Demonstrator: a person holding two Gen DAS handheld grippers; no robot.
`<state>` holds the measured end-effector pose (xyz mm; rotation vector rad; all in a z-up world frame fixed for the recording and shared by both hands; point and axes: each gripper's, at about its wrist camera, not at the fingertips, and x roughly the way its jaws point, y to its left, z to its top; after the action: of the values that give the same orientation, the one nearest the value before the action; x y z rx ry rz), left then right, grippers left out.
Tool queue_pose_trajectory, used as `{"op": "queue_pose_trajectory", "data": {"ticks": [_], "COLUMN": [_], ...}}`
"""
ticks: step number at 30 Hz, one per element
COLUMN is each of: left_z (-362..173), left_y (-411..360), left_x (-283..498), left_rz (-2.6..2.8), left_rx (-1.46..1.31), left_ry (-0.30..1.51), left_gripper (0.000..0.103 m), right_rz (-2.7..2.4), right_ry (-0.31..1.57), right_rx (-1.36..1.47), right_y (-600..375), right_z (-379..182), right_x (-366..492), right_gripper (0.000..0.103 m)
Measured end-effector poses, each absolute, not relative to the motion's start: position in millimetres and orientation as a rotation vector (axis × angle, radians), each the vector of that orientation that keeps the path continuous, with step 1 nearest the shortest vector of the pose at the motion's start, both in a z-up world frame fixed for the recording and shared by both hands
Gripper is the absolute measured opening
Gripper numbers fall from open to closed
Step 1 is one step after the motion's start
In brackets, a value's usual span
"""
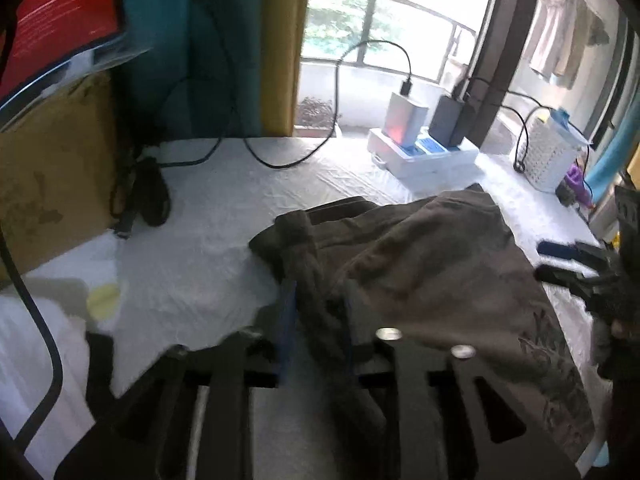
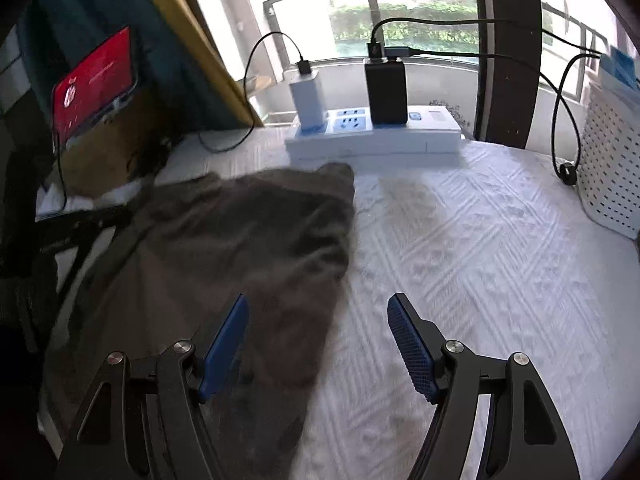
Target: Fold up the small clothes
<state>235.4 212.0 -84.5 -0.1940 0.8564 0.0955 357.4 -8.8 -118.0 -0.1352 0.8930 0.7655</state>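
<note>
One brown garment (image 2: 240, 248) lies crumpled on the white bedspread (image 2: 480, 260), spreading from 9 to 6 o'clock. My left gripper (image 1: 320, 320) stands partly open, a dark fold between its pads; whether they pinch it I cannot tell. My right gripper (image 2: 318, 344) gapes wide, empty

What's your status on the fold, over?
Left tool straddling a rolled fabric edge, grip unclear. Right tool open, empty. Brown garment bunched on the bedspread. Nothing blocking.
</note>
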Motion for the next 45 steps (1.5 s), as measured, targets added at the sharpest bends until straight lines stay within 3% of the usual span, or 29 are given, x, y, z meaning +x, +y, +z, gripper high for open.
{"op": "queue_pose_trajectory", "data": {"ticks": [2, 6, 7, 8, 9, 10, 11, 14, 24, 25, 27, 29, 31, 37, 45], "left_z": [-89.0, -97.2, -97.6, -97.8, -98.9, -99.9, -99.1, -95.1, -94.8, -90.6, -78.6, -67.6, -60.3, -57.5, -94.5], "left_y": [210.2, 212.6, 212.6, 210.6, 209.5, 208.8, 207.6, 208.1, 236.6, 235.3, 228.7, 219.7, 206.2, 159.7, 127.3], "left_x": [243.7, 256.1, 257.2, 259.3, 261.1, 262.8, 263.5, 268.2, 272.4, 268.3, 253.6, 236.2, 219.4, 171.0, 144.7], "left_rz": [0.085, 0.079, 0.073, 0.055, 0.046, 0.038, 0.033, 0.038, 0.148, 0.145, 0.126, 0.103, 0.069, -0.032, -0.092], "left_rx": [-0.171, -0.153, -0.138, -0.116, -0.103, -0.094, -0.080, -0.041, -0.094, -0.103, -0.108, -0.116, -0.109, -0.079, -0.084], "left_ry": [0.875, 0.889, 0.887, 0.881, 0.887, 0.895, 0.890, 0.873, 0.929, 0.927, 0.903, 0.875, 0.869, 0.861, 0.953], "left_gripper": [0.063, 0.063, 0.061, 0.042, 0.016, 0.012, 0.009, 0.007, 0.009, 0.012, 0.043, 0.055, 0.055, 0.055, 0.054], "right_rz": [0.774, 0.817, 0.829, 0.839, 0.847, 0.864, 0.874, 0.859, 0.748, 0.735, 0.708, 0.709, 0.712, 0.715, 0.752], "right_ry": [0.900, 0.915, 0.922, 0.927, 0.927, 0.929, 0.931, 0.906, 0.871, 0.865, 0.848, 0.833, 0.809, 0.799, 0.802], "right_rx": [-0.102, -0.041, -0.033, -0.033, -0.040, -0.052, -0.067, -0.139, -0.174, -0.179, -0.190, -0.184, -0.186, -0.191, -0.211], "right_y": [-4.7, 6.4, 9.3, 12.7, 16.9, 22.3, 26.9, 36.8, 28.9, 24.1, 19.2, 13.3, 5.6, -12.2, -27.1], "right_z": [-120.6, -125.3, -126.4, -127.0, -127.9, -129.2, -130.3, -130.5, -133.6, -132.1, -127.0, -117.9, -109.4, -97.7, -98.1], "right_x": [367.7, 390.0, 394.5, 398.1, 401.0, 404.5, 406.5, 409.8, 414.5, 414.6, 409.2, 401.2, 390.1, 356.1, 298.3], "right_gripper": [0.074, 0.073, 0.067, 0.061, 0.059, 0.049, 0.032, 0.021, 0.021, 0.027, 0.037, 0.059, 0.067, 0.067, 0.067]}}
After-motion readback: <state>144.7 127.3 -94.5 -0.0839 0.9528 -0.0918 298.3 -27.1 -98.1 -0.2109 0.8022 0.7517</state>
